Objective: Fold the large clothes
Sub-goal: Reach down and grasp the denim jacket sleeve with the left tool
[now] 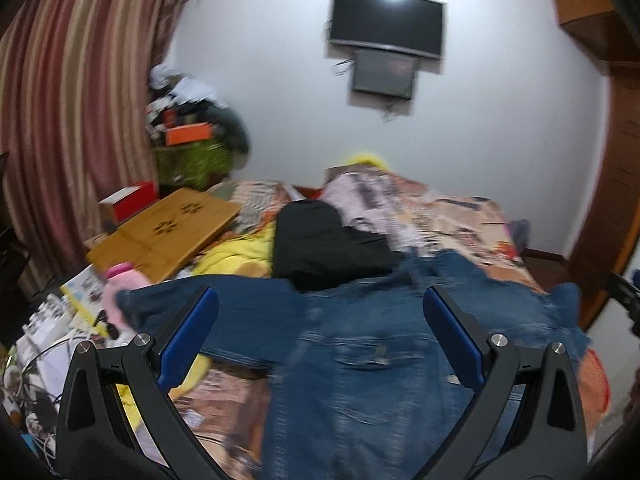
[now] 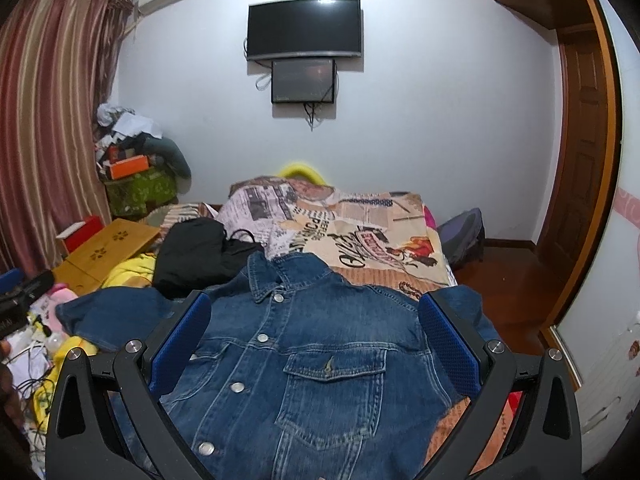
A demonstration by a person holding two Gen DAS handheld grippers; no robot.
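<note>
The dark blue denim jacket (image 2: pixel 320 360) lies front-up on the bed (image 2: pixel 384 236). Both grippers' jaws are spread, empty. The black garment (image 2: pixel 200 256) touching its collar could get caught in a fold.

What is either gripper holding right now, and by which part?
Nothing. The left gripper and right gripper are both open above the denim jacket, which lies spread on the bed.

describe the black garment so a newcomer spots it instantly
Start at the bed under the wall TV. Just beyond the denim jacket collar, left of it, lies the black garment: crumpled, plain, the only dark thing among the printed bedding.
</note>
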